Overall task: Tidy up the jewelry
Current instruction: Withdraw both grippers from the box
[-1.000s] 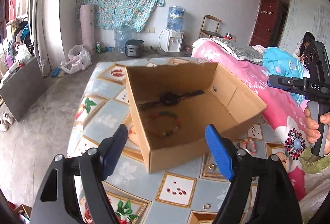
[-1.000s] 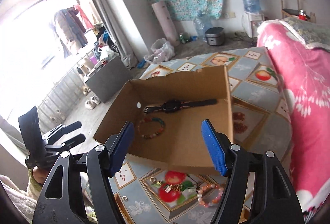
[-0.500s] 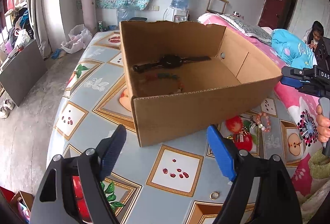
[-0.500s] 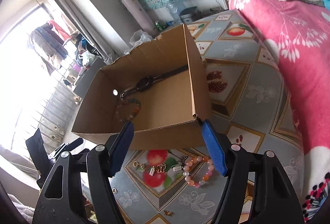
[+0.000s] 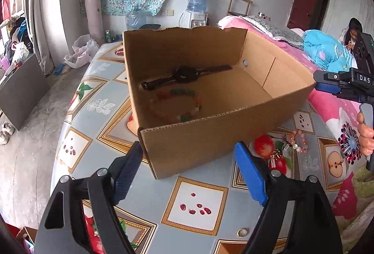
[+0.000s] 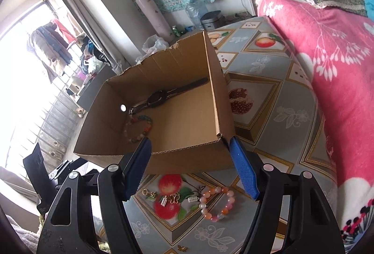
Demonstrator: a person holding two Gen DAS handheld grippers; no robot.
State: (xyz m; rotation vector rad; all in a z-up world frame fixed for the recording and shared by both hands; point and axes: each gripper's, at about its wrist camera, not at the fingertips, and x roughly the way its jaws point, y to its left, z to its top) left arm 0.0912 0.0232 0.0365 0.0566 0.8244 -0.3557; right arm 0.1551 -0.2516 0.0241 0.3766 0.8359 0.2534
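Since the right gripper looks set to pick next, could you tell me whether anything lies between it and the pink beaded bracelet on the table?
Nothing visible does. The open right gripper hangs above the pink beaded bracelet, which lies in the open beside small gold charms. The cardboard box stands just beyond it.

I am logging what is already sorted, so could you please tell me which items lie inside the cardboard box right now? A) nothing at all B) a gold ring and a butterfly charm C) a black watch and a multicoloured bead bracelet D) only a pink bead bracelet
C: the black watch and the multicoloured bead bracelet lie on the floor of the cardboard box.
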